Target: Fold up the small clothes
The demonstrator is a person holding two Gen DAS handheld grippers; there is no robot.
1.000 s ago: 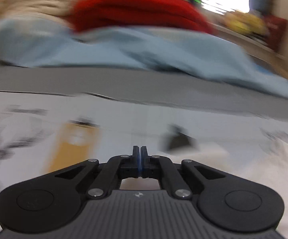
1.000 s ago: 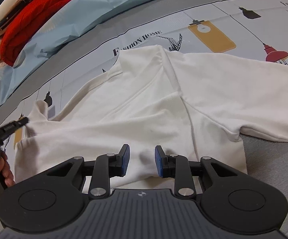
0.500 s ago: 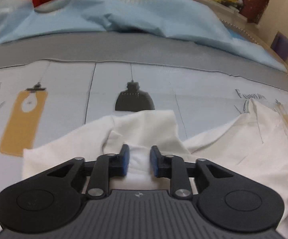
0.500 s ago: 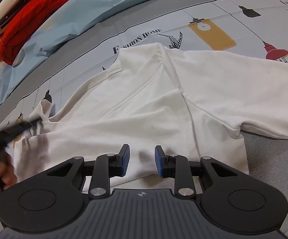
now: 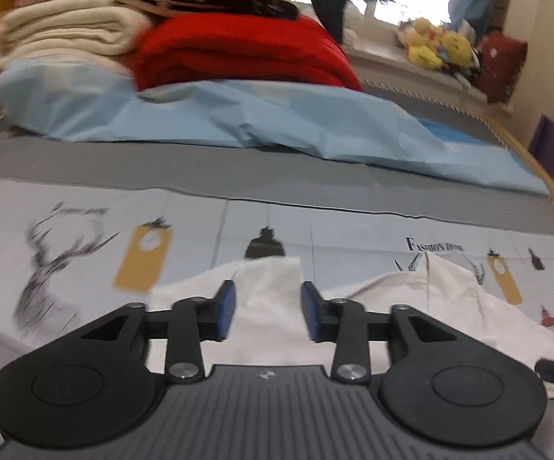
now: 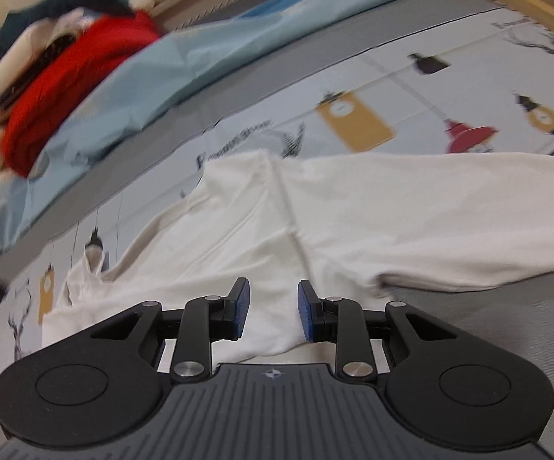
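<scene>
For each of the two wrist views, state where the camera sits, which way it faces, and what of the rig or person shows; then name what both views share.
Left wrist: sits behind the left gripper, low over the bed, facing across the white cotton T-shirt toward the folded red blanket; only its own open fingers show.
Right wrist: sits behind the right gripper, tilted, looking down over the shirt's body; own open fingers show.
Shared: the shirt, the red blanket, the light-blue sheet and the printed bedcover.
</scene>
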